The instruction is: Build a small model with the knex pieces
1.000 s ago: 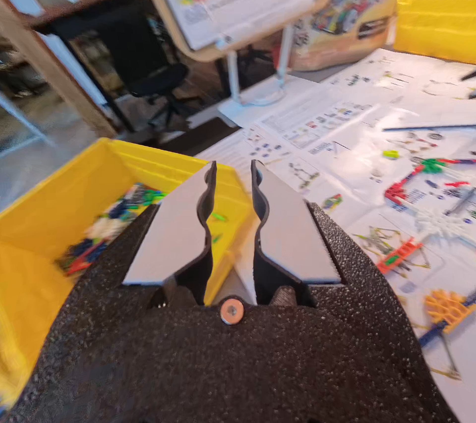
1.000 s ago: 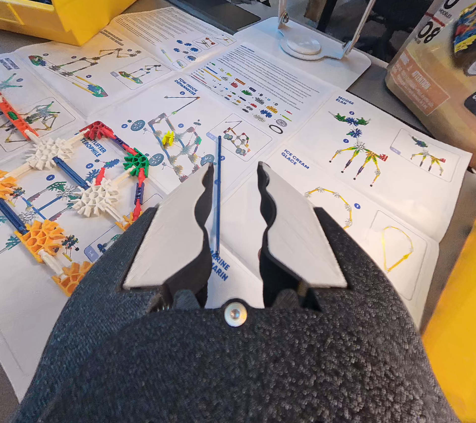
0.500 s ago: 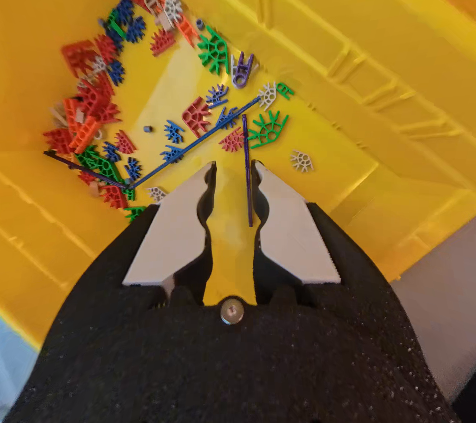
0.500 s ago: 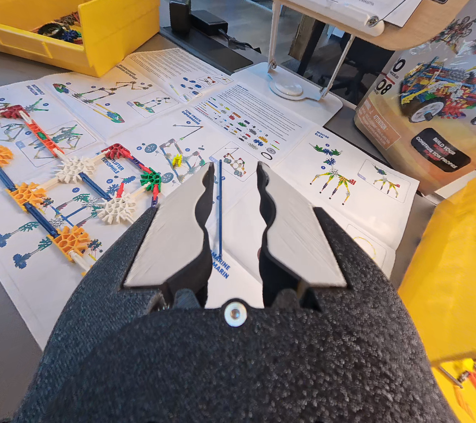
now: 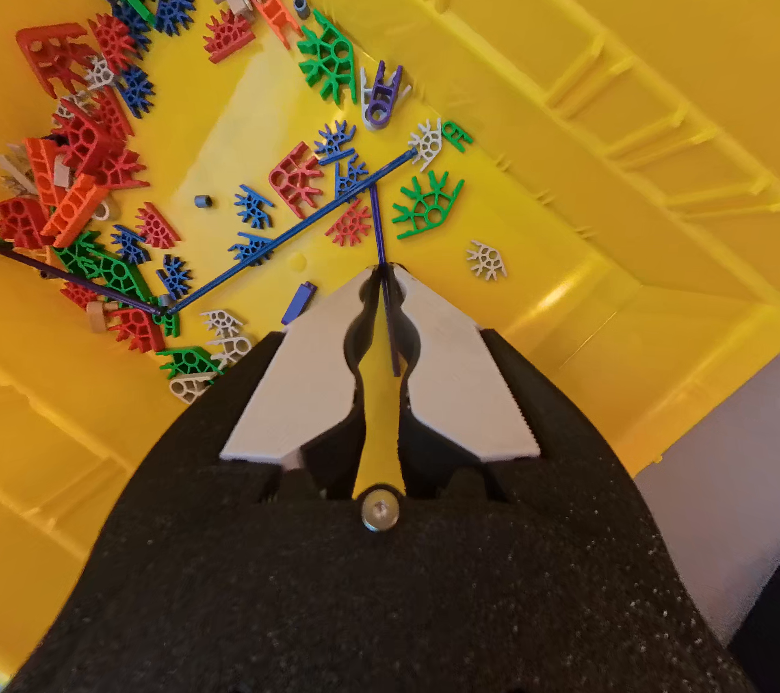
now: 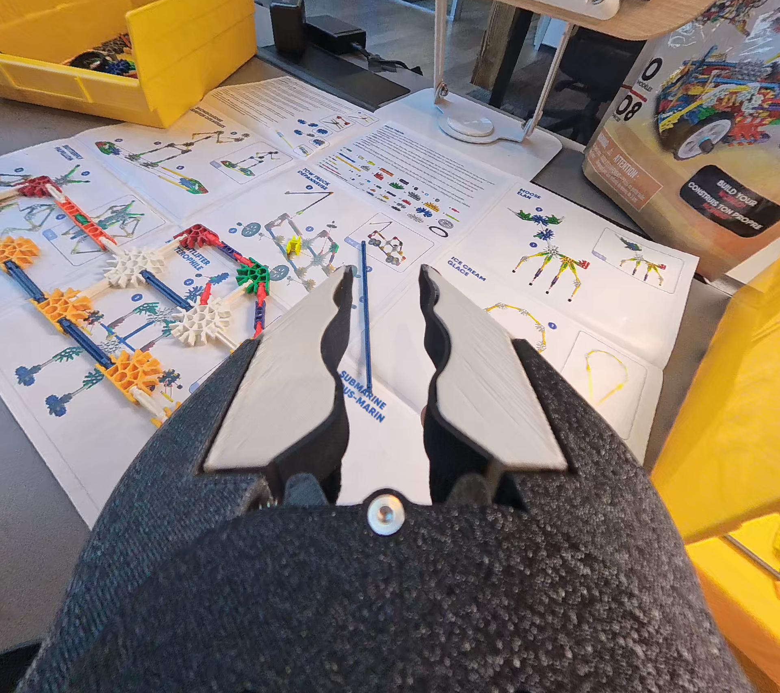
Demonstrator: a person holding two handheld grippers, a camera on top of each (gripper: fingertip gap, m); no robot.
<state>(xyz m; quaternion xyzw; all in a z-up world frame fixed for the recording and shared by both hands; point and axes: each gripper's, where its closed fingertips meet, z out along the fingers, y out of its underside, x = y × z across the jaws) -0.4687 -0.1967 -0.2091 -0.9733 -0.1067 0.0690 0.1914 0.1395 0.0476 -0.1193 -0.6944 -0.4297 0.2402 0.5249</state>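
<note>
Left wrist view: our left claw was pinched tight on a thin purple rod inside the yellow bin, w/ loose connectors around. Rod looked light, bendy, slippery; we'd grip mid-length.

Right wrist view: right claw gaped wide, holding nothing, above a blue rod on the instruction sheet on the tabletop.

Left gripper pointing steeply downward, fingertips pinched together at 12 o'clock, wavy inner pads nearly meeting, right gripper held level and forward, jaws spread apart, left finger at 11 o'clock, nothing between.
</note>
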